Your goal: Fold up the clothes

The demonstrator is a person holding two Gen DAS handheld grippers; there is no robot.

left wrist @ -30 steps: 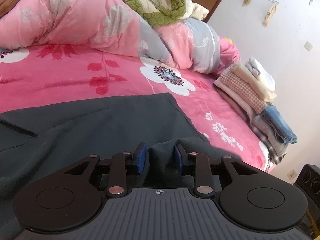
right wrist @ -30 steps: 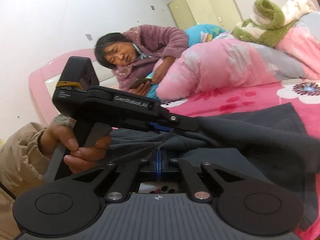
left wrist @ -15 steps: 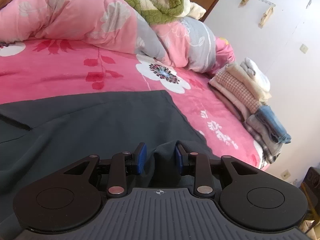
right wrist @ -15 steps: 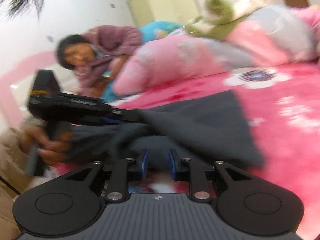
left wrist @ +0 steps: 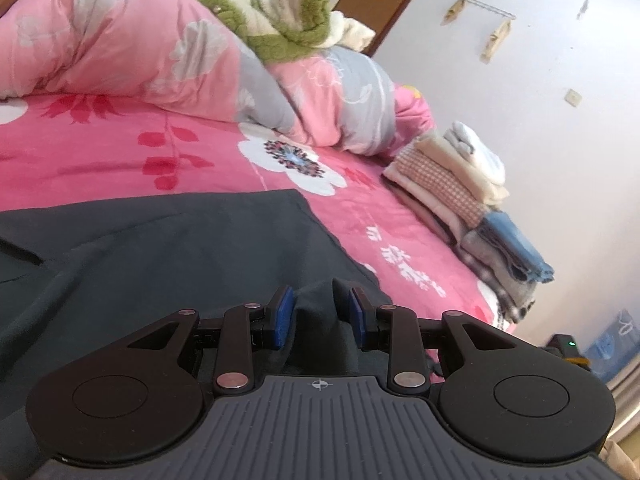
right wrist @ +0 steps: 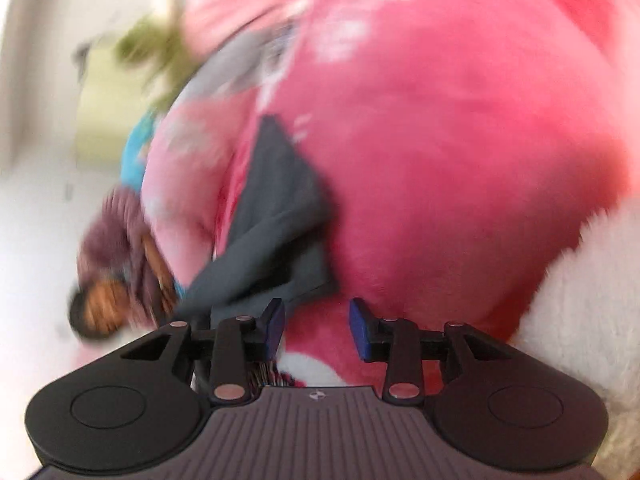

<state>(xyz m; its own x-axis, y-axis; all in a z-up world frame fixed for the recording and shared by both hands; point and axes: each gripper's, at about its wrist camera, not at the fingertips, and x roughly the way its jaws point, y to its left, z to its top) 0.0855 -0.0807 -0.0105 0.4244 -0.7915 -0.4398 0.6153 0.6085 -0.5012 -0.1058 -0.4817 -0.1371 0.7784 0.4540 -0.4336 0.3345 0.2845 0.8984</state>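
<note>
A dark grey garment point(left wrist: 180, 248) lies spread on the pink flowered bed sheet point(left wrist: 100, 160). My left gripper point(left wrist: 320, 312) is shut on a raised fold at the garment's near edge, with the cloth pinched between the blue pads. The right wrist view is blurred and rolled sideways. There my right gripper point(right wrist: 317, 322) has its jaws opening with nothing between them, only pink sheet behind. The garment point(right wrist: 280, 208) lies up and to the left of it, apart from the fingers.
A pink and grey duvet point(left wrist: 140, 48) with a green and cream fleece point(left wrist: 280, 20) on top is heaped at the back of the bed. A stack of folded clothes point(left wrist: 460, 196) sits at the bed's right edge by the wall. A person point(right wrist: 116, 240) lies at the bed's far side.
My right gripper has let go of the dark garment, opened, rolled over and swung away across the bed. My left gripper keeps its hold and has hardly moved.
</note>
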